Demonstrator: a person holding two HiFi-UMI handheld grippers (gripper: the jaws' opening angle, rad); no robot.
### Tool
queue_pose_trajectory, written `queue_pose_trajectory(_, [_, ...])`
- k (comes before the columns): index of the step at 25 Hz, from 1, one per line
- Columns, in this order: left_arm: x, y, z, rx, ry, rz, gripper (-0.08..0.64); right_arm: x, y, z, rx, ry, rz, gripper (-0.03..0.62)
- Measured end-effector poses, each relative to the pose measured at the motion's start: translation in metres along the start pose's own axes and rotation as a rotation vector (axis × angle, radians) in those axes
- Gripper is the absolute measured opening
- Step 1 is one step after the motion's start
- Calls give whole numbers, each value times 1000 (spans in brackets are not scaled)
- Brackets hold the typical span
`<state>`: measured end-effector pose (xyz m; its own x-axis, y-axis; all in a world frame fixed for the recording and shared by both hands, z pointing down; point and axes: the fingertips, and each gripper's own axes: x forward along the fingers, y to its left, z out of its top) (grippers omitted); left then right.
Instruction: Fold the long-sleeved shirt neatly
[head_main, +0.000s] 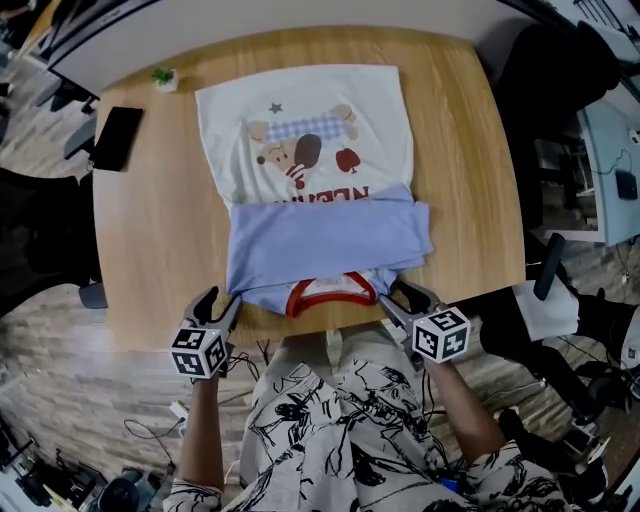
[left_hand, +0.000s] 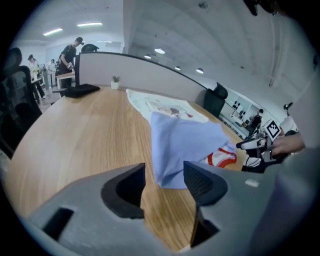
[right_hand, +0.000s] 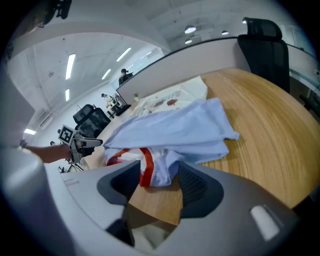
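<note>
The long-sleeved shirt (head_main: 310, 140) lies flat on the wooden table (head_main: 160, 240), white body with a cartoon print facing up. Its light blue sleeves (head_main: 325, 240) are folded across the lower part, and the red collar (head_main: 332, 292) sits at the near edge. My left gripper (head_main: 230, 303) stands open at the blue fabric's near left corner (left_hand: 167, 172), with no pad pressing on it. My right gripper (head_main: 393, 292) is open at the near right corner, just off the collar (right_hand: 145, 165). Each gripper shows in the other's view, the right gripper (left_hand: 257, 145) and the left gripper (right_hand: 80, 142).
A black phone (head_main: 118, 137) lies at the table's far left, with a small potted plant (head_main: 164, 77) beyond it. A low partition (left_hand: 150, 75) runs along the far side. A black chair (right_hand: 262, 37) stands off the table's right. The near table edge is right under both grippers.
</note>
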<state>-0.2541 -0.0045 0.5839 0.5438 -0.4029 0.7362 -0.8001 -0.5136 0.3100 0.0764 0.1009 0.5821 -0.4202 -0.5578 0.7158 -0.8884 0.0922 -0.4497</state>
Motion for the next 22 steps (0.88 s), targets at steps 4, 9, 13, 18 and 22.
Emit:
queue_pose_trajectory(4, [-38, 7, 71, 69, -145, 34, 262, -42, -3, 71, -84, -164, -25, 293])
queue_pose_trajectory(9, [-48, 30, 181, 164, -251, 72, 261, -55, -31, 195, -213, -292, -72, 291])
queue_pose_trajectory(13, [-42, 40, 250, 233, -274, 105, 262, -62, -58, 274, -244, -364, -77, 293])
queue_pose_trajectory(18, [-13, 64, 321, 293, -261, 129, 255, -50, -100, 359, -304, -397, -104, 279])
queue_pose_trajectory(22, [26, 86, 371, 297, -241, 137, 236, -15, -130, 425, -336, -393, -96, 234])
